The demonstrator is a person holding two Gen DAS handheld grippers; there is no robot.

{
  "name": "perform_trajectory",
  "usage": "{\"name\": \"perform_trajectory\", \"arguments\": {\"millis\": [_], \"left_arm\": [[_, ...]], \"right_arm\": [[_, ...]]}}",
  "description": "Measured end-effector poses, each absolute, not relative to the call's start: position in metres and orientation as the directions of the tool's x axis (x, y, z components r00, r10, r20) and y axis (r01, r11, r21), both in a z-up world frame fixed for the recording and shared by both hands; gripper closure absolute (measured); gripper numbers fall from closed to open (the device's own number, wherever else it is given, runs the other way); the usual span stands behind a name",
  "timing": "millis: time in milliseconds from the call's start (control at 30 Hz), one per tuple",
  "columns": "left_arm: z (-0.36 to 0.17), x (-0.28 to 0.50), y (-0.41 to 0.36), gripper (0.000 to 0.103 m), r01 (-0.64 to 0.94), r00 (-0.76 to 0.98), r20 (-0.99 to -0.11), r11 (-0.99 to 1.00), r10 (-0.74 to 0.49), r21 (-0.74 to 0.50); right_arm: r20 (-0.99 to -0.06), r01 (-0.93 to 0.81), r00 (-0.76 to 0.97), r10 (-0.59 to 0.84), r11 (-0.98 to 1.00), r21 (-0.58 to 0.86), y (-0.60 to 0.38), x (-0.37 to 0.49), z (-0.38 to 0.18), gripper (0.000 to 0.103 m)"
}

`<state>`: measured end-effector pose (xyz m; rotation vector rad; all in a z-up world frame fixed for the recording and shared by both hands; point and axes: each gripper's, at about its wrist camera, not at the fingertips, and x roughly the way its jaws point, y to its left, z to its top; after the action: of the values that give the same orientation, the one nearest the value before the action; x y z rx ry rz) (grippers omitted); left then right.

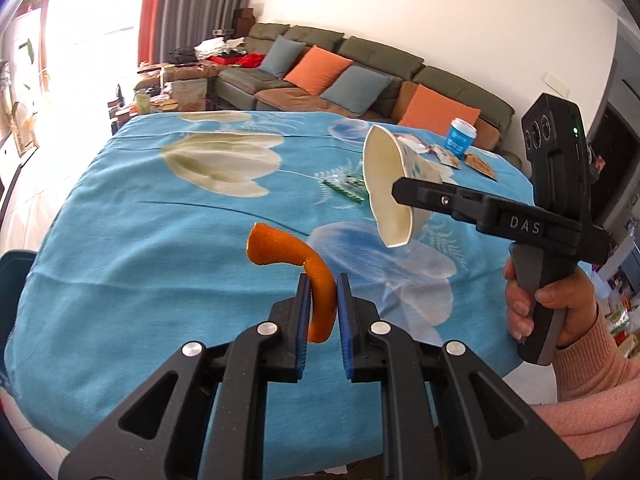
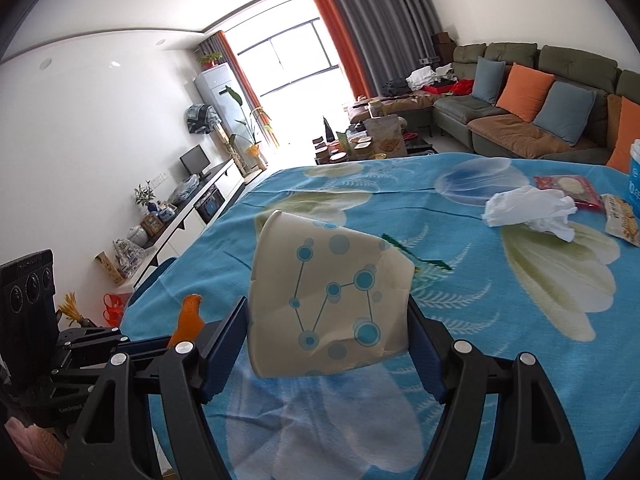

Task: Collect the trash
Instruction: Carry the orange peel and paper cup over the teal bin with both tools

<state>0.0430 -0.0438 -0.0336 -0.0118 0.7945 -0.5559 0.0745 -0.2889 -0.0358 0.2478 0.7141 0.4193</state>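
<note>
Living room: olive sectional sofa [image 2: 532,92], orange-grey curtains [image 2: 360,40]. Blue floral tablecloth [image 1: 140,220], strewn with crumpled tissue [image 2: 528,212]. Right gripper [image 2: 326,340] wide, clamping paper cup [image 2: 328,300]; left gripper [image 1: 322,320] pinching orange peel [image 1: 316,280], both above cloth.

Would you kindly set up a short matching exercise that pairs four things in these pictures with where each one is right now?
Things:
1. orange peel
2. paper cup
3. crumpled white tissue
4. blue cup with a white lid

Places:
A. standing upright at the table's far edge
B. pinched in the left gripper
C. lying loose on the blue tablecloth
D. clamped on its side in the right gripper

Pairs: 1-B, 2-D, 3-C, 4-A
</note>
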Motion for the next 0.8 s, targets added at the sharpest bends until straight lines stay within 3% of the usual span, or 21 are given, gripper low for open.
{"name": "perform_trajectory", "arguments": {"millis": [800], "left_arm": [[-0.026, 0.039, 0.026, 0.089, 0.328, 0.644, -0.664, 0.921, -0.381, -0.21]], "right_arm": [[-0.589, -0.432, 0.584, 0.558, 0.829, 0.356, -0.205, 0.089, -0.032, 0.031]]}}
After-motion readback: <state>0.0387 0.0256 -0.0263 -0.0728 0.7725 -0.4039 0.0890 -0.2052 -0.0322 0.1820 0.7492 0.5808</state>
